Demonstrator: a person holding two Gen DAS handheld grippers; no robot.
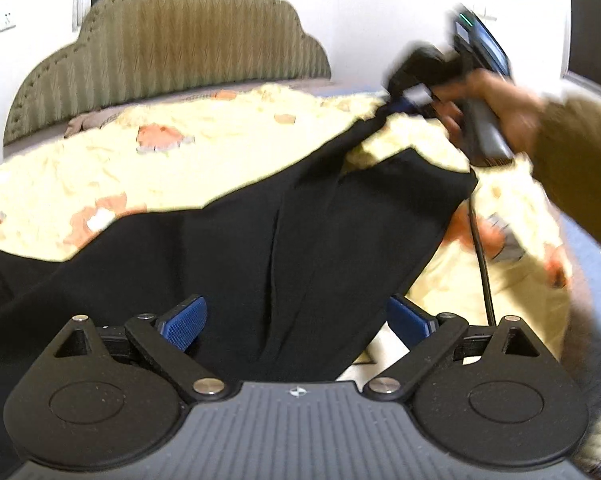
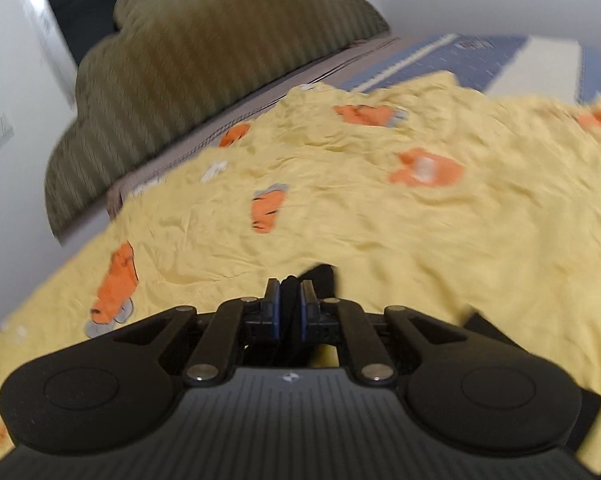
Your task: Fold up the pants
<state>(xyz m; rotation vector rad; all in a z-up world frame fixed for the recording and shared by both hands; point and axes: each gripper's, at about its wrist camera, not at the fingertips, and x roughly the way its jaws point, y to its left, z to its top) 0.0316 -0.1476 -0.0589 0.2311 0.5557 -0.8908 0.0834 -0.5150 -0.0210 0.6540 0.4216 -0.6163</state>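
Observation:
Black pants (image 1: 228, 256) lie spread across a yellow bedsheet. My left gripper (image 1: 296, 316) is open, its blue pads (image 1: 186, 320) on either side of the pants' near part, fabric between them. My right gripper (image 2: 289, 292) is shut on a black edge of the pants (image 2: 320, 276). In the left wrist view the right gripper (image 1: 400, 98) is at the far right and lifts one corner of the pants off the bed, held by a hand in a brown sleeve. The image is motion-blurred.
The yellow sheet (image 2: 380, 216) has orange cartoon prints and covers the bed. A green scalloped headboard (image 1: 172, 40) stands at the back against a white wall. A black cable (image 1: 482, 264) hangs from the right gripper. A blue sheet (image 2: 460, 60) shows beyond the yellow one.

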